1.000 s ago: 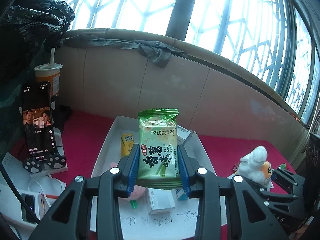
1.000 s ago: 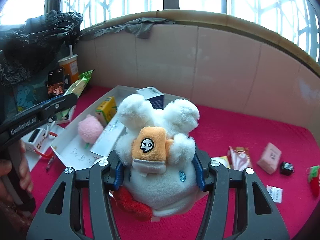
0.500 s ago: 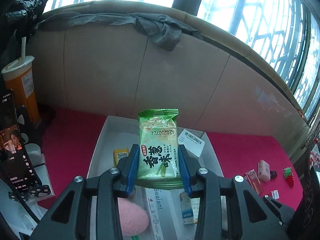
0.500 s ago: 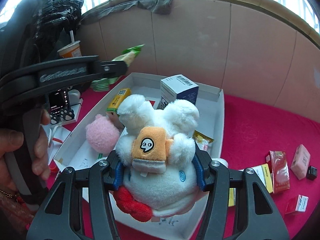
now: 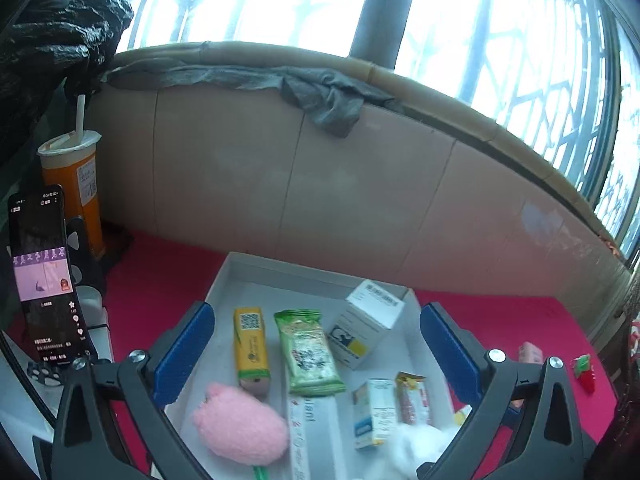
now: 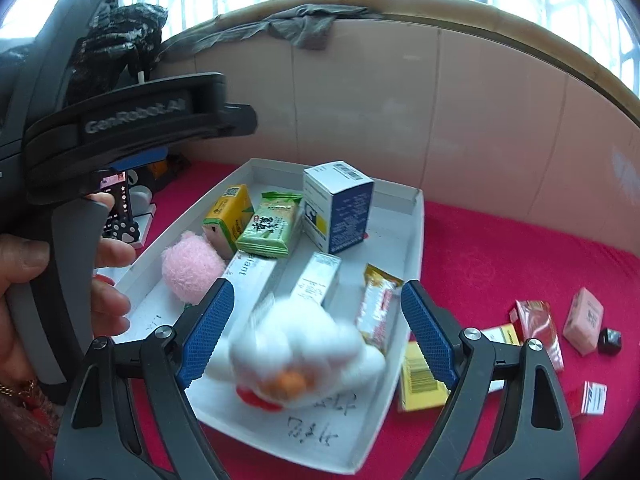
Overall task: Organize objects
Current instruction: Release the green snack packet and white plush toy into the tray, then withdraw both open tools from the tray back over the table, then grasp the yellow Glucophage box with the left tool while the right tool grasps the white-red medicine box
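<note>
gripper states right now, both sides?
Left gripper: jaws opening, holding nothing; green snack packet lies in the white tray.
Right gripper: jaws opening, white plush toy released, blurred.

Under my tongs is a red cloth surface (image 6: 500, 256) running back to a pale panelled wall. On it sits the white tray (image 6: 414, 240), and to its right, loose on the cloth, a yellow box (image 6: 418, 380) against the tray's edge, a red packet (image 6: 538, 326), a pink box (image 6: 584, 320), a small black cube (image 6: 610, 340) and a red-and-white box (image 6: 592, 398). At the left, an orange cup with a straw (image 5: 76, 184) stands by a phone on its stand (image 5: 42, 276)
</note>
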Demonstrator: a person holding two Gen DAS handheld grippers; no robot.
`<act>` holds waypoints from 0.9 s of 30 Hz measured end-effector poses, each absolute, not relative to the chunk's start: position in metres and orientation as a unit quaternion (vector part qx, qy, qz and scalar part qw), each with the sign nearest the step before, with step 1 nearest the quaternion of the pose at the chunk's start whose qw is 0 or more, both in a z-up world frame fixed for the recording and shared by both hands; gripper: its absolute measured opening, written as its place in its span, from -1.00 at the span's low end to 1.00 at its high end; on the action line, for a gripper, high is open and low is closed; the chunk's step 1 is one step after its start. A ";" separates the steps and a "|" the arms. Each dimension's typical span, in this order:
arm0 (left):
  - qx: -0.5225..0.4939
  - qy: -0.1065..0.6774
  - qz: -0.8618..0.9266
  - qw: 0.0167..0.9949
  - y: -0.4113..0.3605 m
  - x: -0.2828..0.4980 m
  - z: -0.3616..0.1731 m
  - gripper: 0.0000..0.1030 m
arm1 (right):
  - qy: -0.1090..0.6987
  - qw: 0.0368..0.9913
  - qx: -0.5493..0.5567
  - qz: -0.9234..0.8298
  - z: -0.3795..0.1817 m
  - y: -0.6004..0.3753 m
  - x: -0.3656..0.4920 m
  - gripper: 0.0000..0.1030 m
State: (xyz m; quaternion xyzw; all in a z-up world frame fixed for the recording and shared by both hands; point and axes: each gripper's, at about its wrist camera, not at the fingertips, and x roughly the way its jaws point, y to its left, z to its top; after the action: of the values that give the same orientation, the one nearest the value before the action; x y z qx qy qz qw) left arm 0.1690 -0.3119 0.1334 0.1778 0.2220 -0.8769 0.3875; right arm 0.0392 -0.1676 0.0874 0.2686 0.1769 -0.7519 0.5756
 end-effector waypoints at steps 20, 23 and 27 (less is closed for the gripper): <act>0.214 0.201 -0.920 0.259 -0.172 0.124 0.107 1.00 | 0.053 0.437 0.343 -0.830 0.058 -0.008 -0.088 0.68; 0.211 0.200 -0.919 0.265 -0.174 0.127 0.101 1.00 | 0.033 0.410 0.353 -0.840 0.053 0.011 -0.110 0.68; 0.246 0.165 -0.923 0.245 -0.170 0.115 0.093 1.00 | 0.010 0.381 0.370 -0.847 0.044 0.033 -0.134 0.68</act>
State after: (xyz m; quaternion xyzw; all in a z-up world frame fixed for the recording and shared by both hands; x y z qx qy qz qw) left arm 0.1155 -0.1700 0.0933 0.2460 0.1653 -0.9231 0.2450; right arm -0.1343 0.0326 0.0444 0.3705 0.0102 -0.8469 0.3812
